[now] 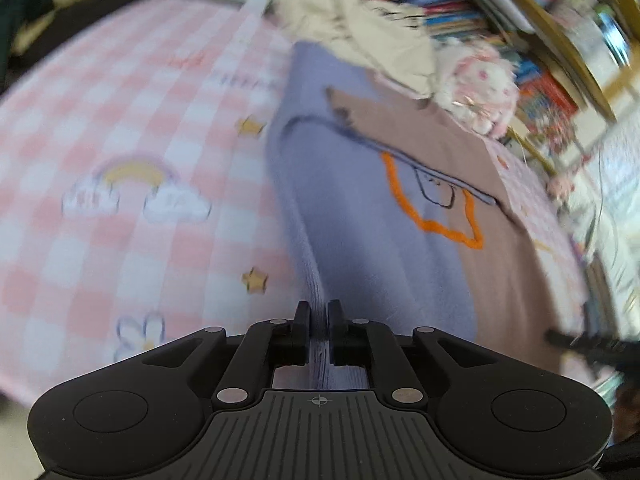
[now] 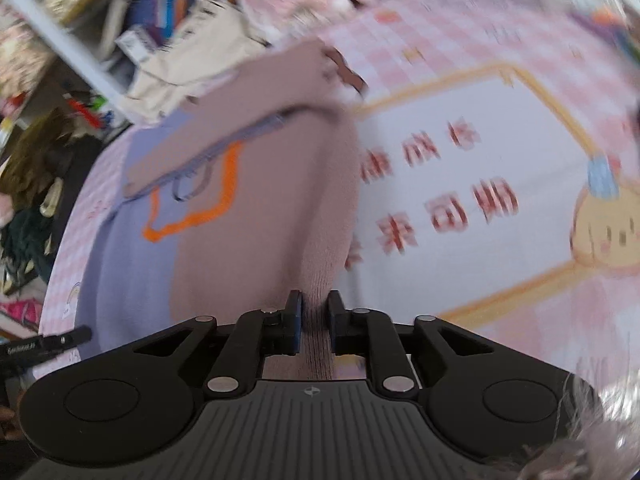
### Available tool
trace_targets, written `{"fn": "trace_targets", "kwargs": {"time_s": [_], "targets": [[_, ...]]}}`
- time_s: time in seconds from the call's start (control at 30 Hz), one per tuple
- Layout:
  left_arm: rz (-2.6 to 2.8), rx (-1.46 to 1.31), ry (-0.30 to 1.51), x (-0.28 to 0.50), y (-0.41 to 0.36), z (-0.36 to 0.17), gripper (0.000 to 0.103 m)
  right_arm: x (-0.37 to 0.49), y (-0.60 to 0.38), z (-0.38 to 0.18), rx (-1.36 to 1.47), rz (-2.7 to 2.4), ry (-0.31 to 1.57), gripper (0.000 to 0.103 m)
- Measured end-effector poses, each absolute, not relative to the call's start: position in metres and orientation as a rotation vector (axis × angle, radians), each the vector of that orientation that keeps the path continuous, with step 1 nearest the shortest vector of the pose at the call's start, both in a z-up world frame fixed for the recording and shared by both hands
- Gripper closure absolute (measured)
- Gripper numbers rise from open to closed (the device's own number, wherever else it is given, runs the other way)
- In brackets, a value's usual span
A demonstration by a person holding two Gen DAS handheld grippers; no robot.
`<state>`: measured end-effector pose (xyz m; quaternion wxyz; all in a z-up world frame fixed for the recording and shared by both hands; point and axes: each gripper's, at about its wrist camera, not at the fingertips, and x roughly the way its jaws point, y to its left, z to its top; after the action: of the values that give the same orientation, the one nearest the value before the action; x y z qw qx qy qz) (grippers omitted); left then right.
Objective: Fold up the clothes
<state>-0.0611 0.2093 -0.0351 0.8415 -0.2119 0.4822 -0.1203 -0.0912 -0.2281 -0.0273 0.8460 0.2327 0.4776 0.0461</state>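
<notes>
A lavender and mauve sweater (image 1: 360, 200) with an orange outline patch lies on the pink checked blanket (image 1: 120, 120). My left gripper (image 1: 319, 312) is shut on the sweater's lavender edge, which runs up between the jaws. In the right wrist view the same sweater (image 2: 248, 208) stretches away from me. My right gripper (image 2: 315, 304) is shut on its mauve edge. The tip of the other gripper (image 2: 48, 344) shows at the lower left. Both views are motion-blurred.
A cream garment (image 1: 360, 28) and a pink plush toy (image 1: 480, 88) lie beyond the sweater. Shelves of books and clutter (image 1: 540, 20) stand behind. A white printed panel with red characters (image 2: 460, 192) covers the blanket to the right.
</notes>
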Motion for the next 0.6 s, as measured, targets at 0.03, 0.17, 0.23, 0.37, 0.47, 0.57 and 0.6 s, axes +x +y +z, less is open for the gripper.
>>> {"fn": "trace_targets", "kwargs": {"time_s": [0.03, 0.17, 0.23, 0.37, 0.47, 0.57, 0.6], "targets": [[-0.259, -0.473, 1.032, -0.061, 0.211, -0.038, 0.090, -0.092, -0.230, -0.030, 0.512, 0.092, 1.016, 0.086], [-0.279, -0.511, 1.052, -0.062, 0.208, -0.043, 0.086, -0.093, -0.228, -0.035, 0.536, 0.102, 1.036, 0.085], [-0.277, -0.495, 1.047, -0.062, 0.204, -0.042, 0.087, -0.091, -0.225, -0.034, 0.528, 0.109, 1.034, 0.084], [-0.262, -0.365, 1.021, -0.061, 0.188, -0.033, 0.098, -0.089, -0.215, -0.027, 0.441, 0.109, 1.004, 0.092], [-0.293, -0.255, 0.953, -0.068, 0.176, -0.017, 0.098, -0.093, -0.208, -0.017, 0.378, 0.132, 0.965, 0.093], [-0.290, -0.289, 0.986, -0.065, 0.181, -0.023, 0.098, -0.096, -0.202, -0.009, 0.323, 0.151, 0.930, 0.093], [-0.284, -0.322, 1.002, -0.064, 0.186, -0.027, 0.098, -0.095, -0.206, -0.013, 0.347, 0.136, 0.951, 0.093]]}}
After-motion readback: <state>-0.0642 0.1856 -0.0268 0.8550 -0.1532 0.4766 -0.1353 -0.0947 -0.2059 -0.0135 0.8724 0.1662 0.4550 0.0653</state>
